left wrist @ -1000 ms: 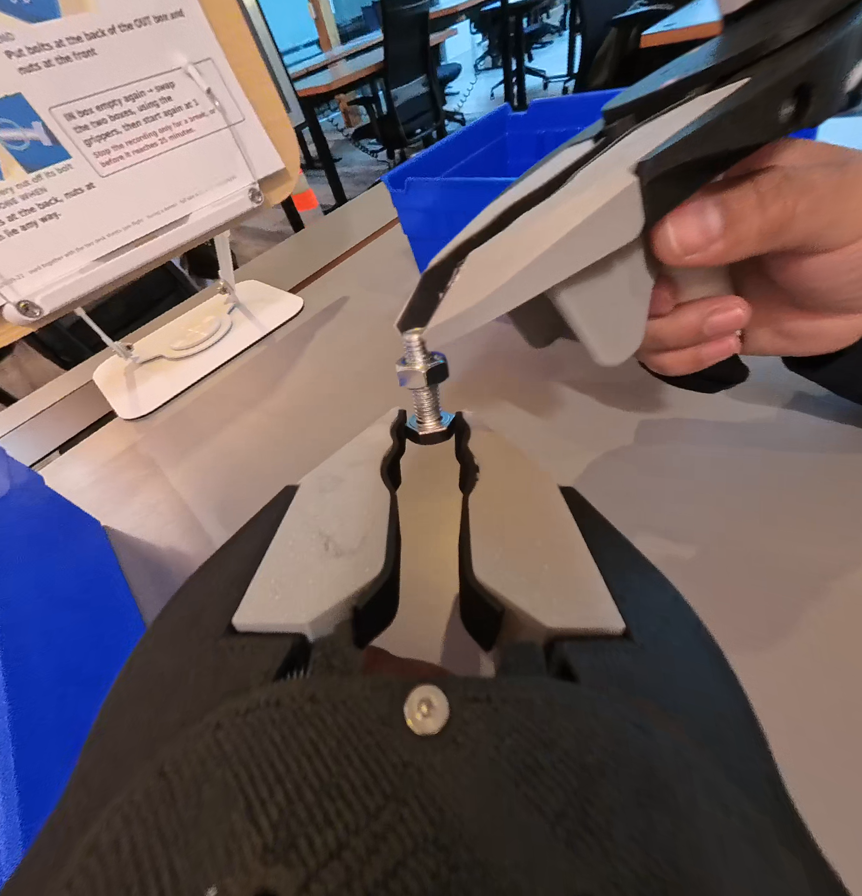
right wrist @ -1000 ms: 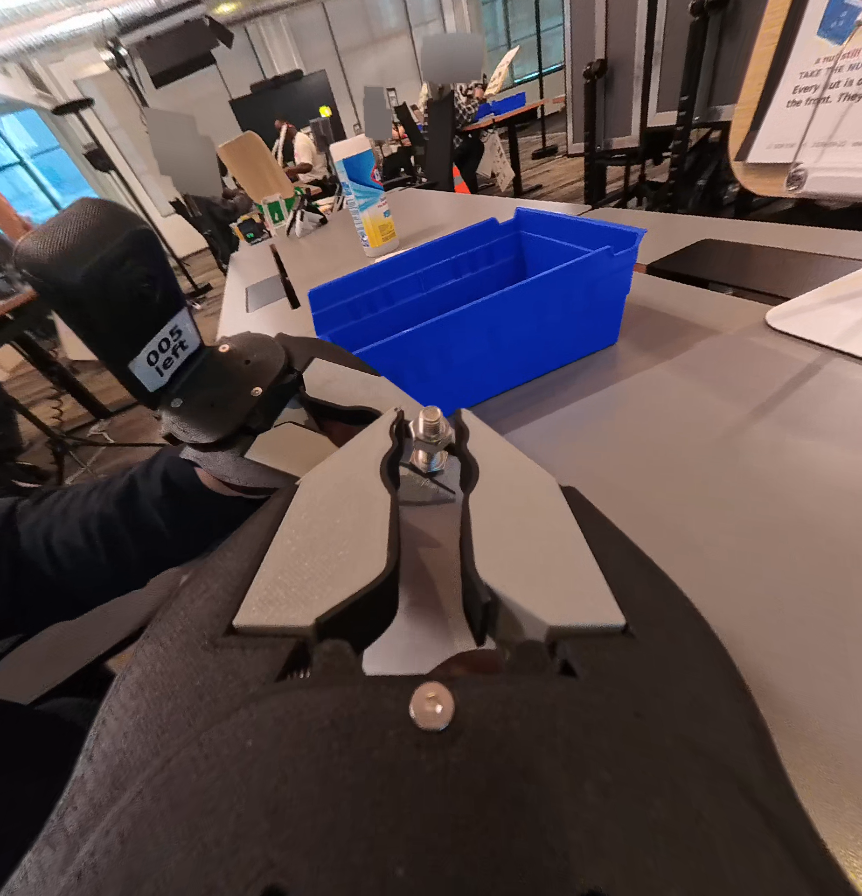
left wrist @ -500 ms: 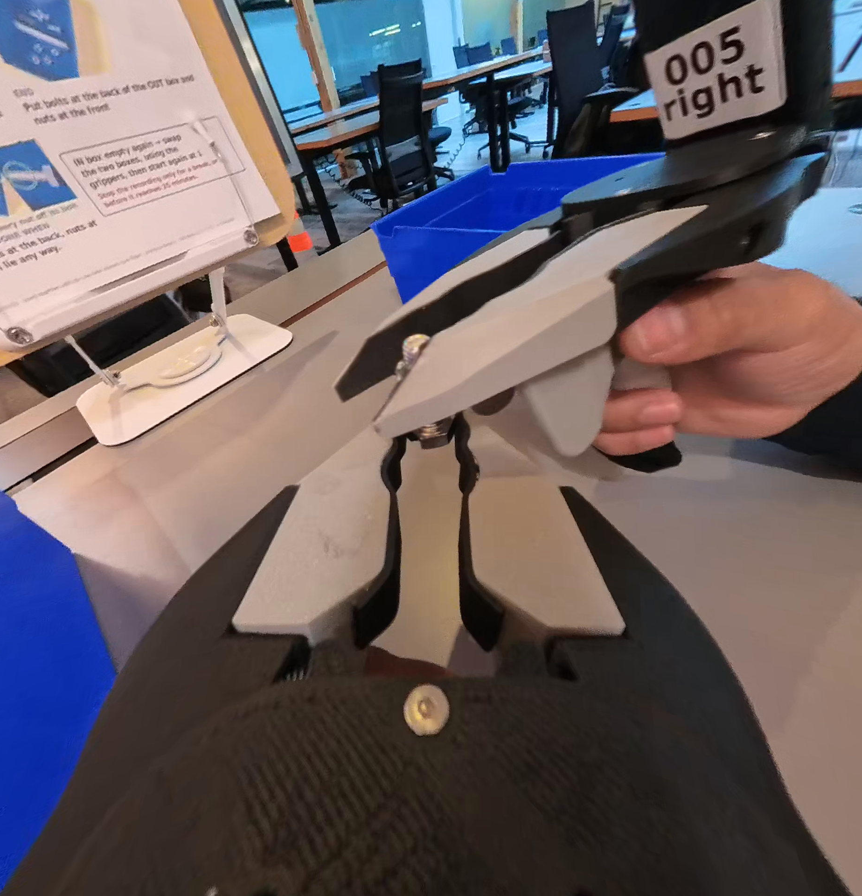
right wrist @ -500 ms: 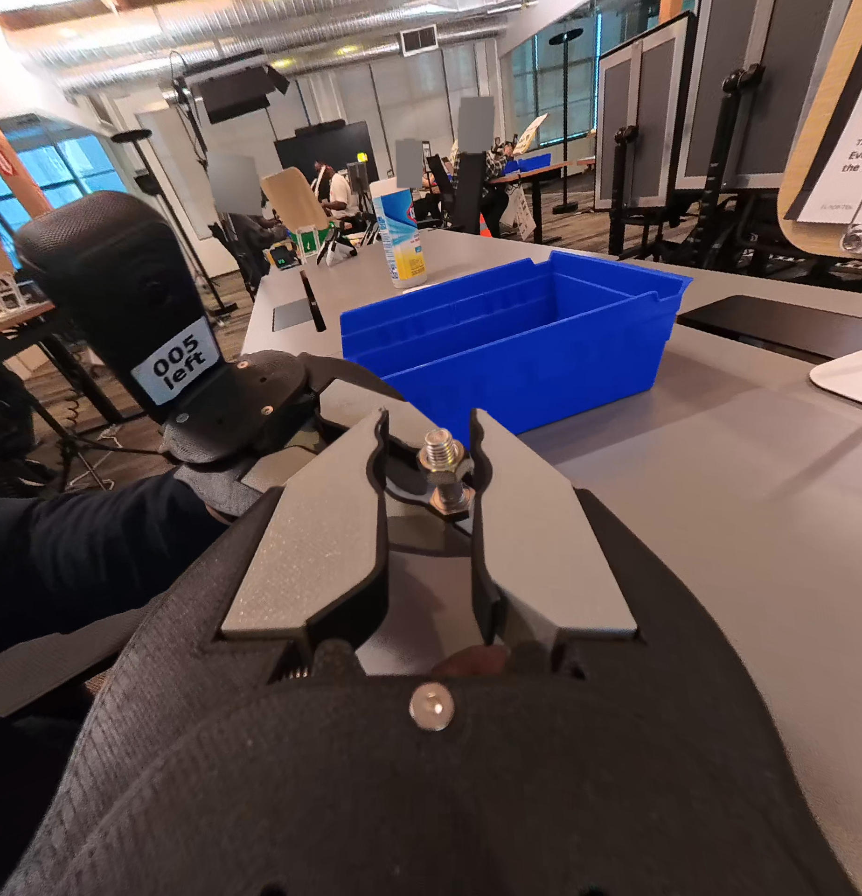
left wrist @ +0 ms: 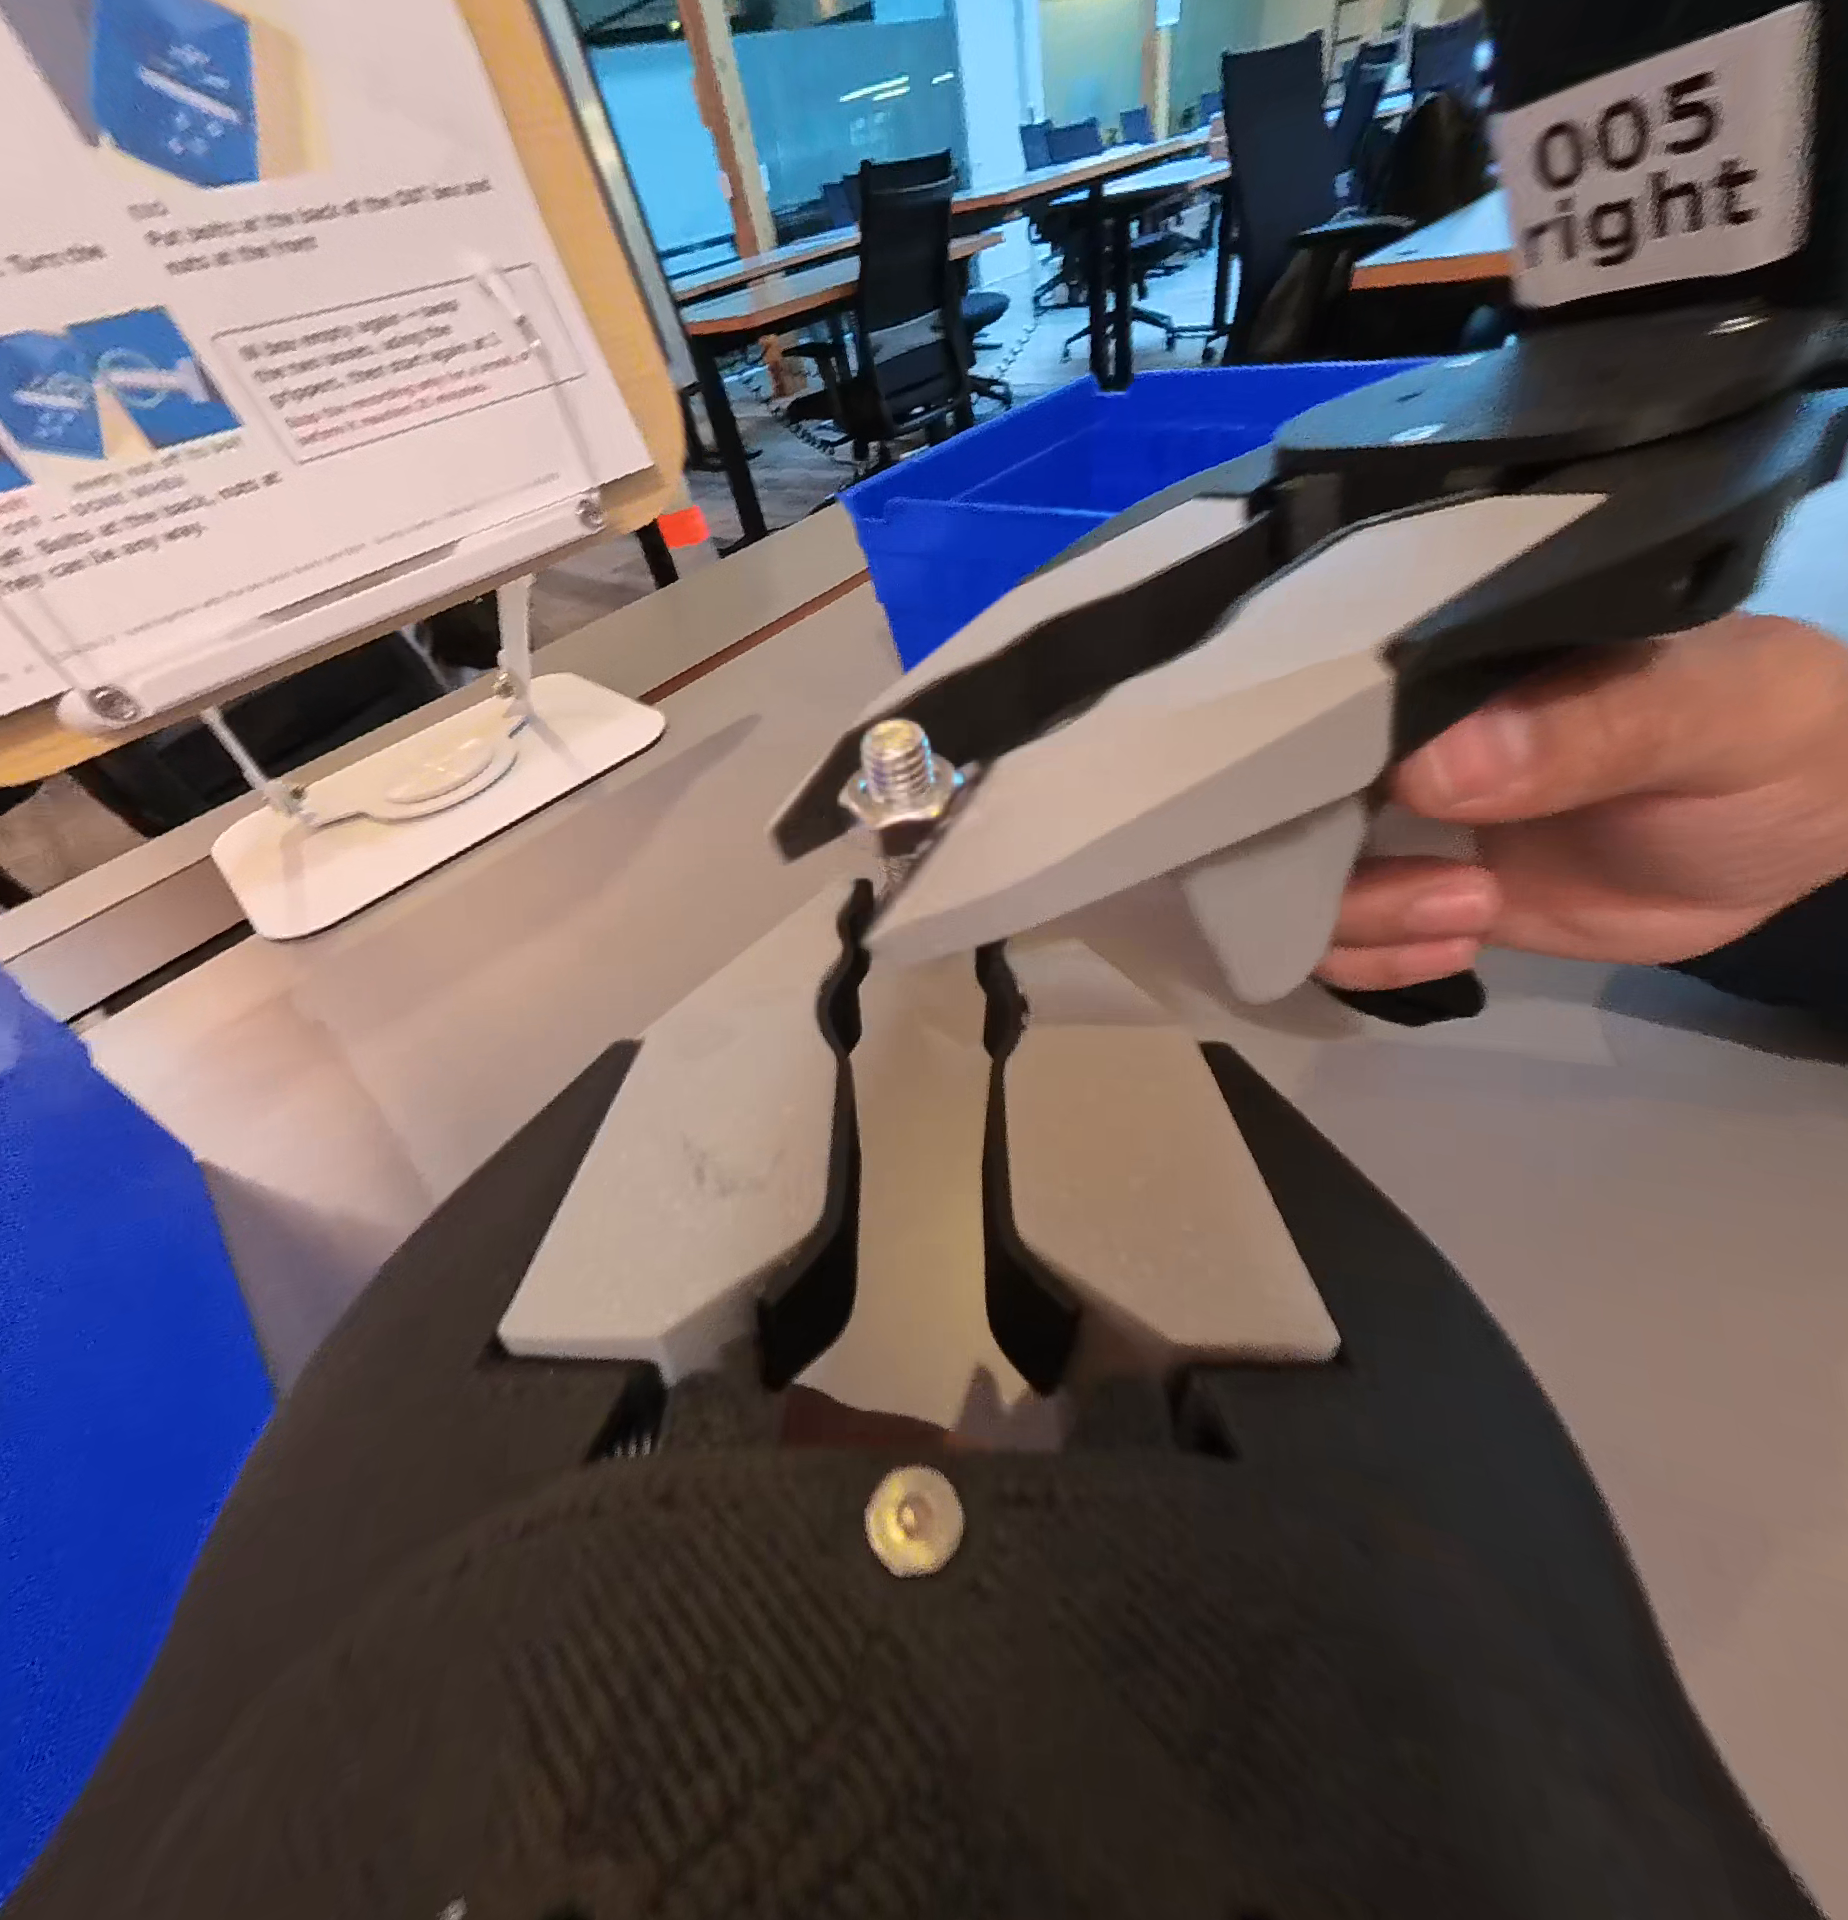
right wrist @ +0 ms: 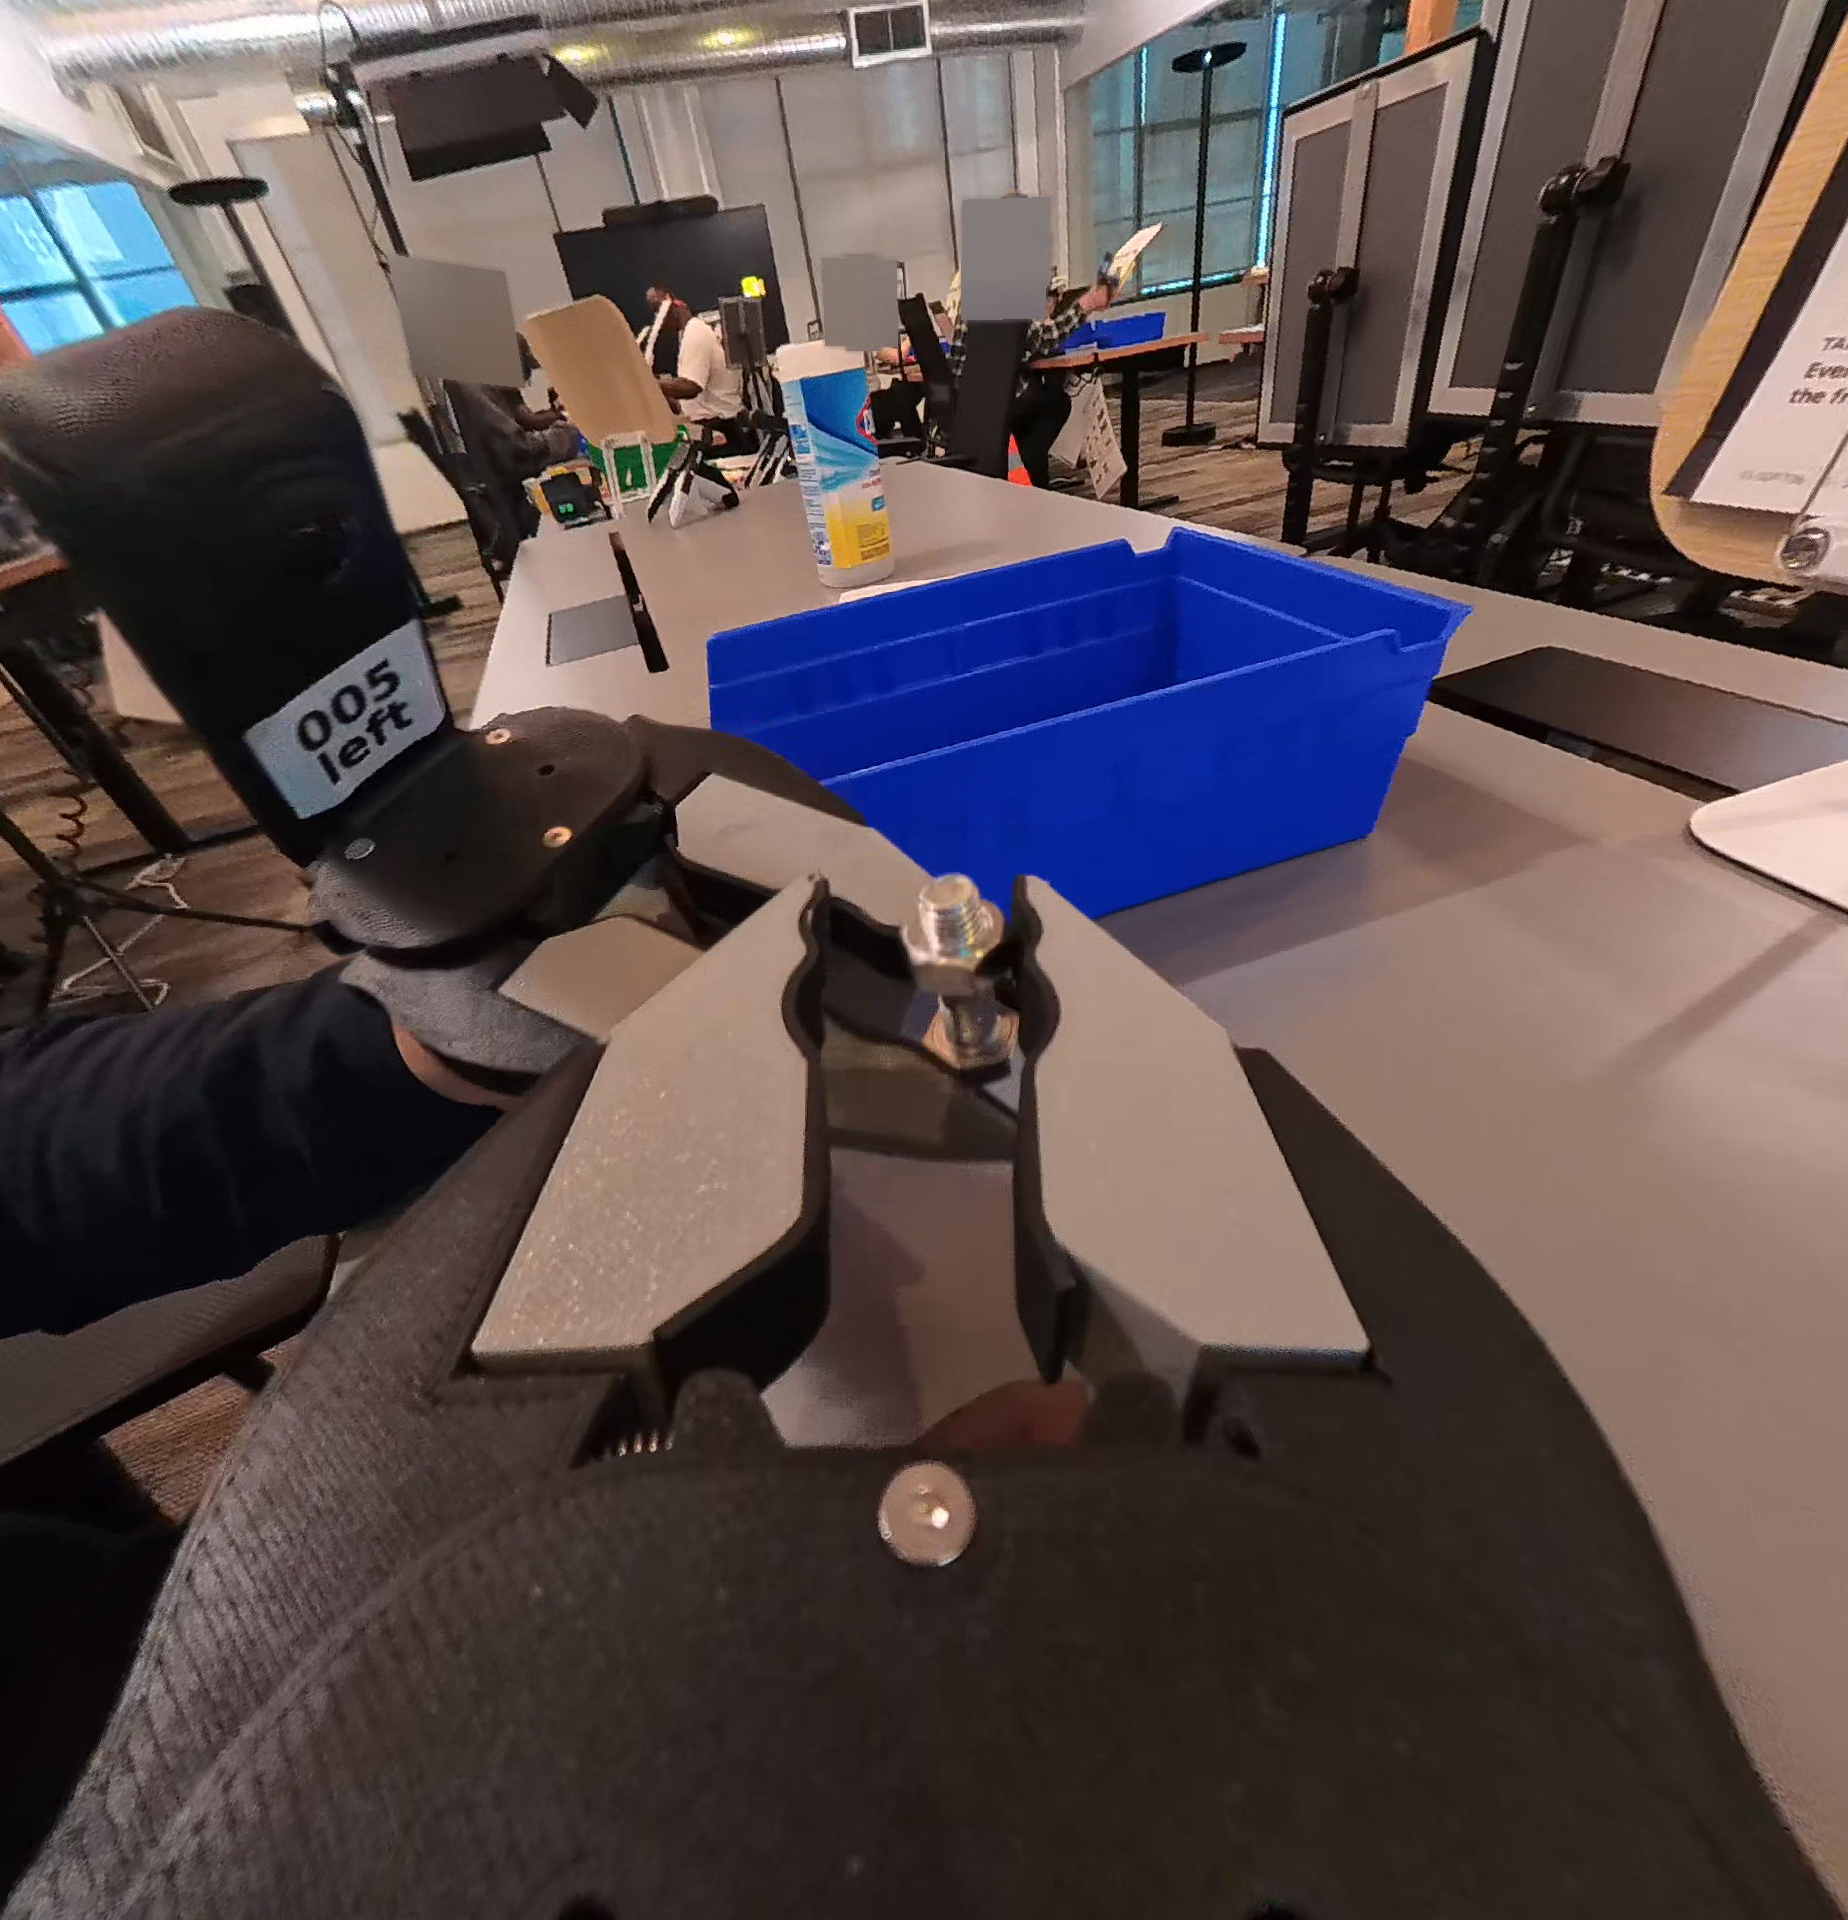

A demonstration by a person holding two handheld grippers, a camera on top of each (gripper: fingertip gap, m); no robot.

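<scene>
1. Grey tabletop (right wrist: 1522, 1143) fills the foreground, with an open office of desks and chairs behind it.
2. One silver bolt (left wrist: 896, 762) stands nearly upright, long axis vertical, threaded end pointing up and head at the bottom.
3. One hex nut (right wrist: 949, 954) sits on the thread near the top of the bolt (right wrist: 961, 997).
4. Left gripper (left wrist: 915, 935) has its fingers drawn close on the bolt's lower end, though in its own view the other gripper hides the contact. In the right wrist view the bolt's head (right wrist: 967, 1044) lies at the left gripper's dark tips.
5. Right gripper (right wrist: 915, 940) comes in from the side with its fingers apart. The nut rests against the right-hand finger (right wrist: 1128, 1122), and a clear gap lies between it and the left-hand finger (right wrist: 691, 1122).
6. A hand (left wrist: 1626, 800) holds the right gripper's (left wrist: 878, 821) handle.
7. Two blue bins show: one blue bin (right wrist: 1107, 758) beyond the fingertips, and another blue bin (left wrist: 78, 1299) at the left edge of the left wrist view.
8. One instruction sheet on a white stand (left wrist: 276, 343) is up-left of the fingertips.
9. One wipes canister (right wrist: 842, 473) stands beyond the far bin.
</scene>
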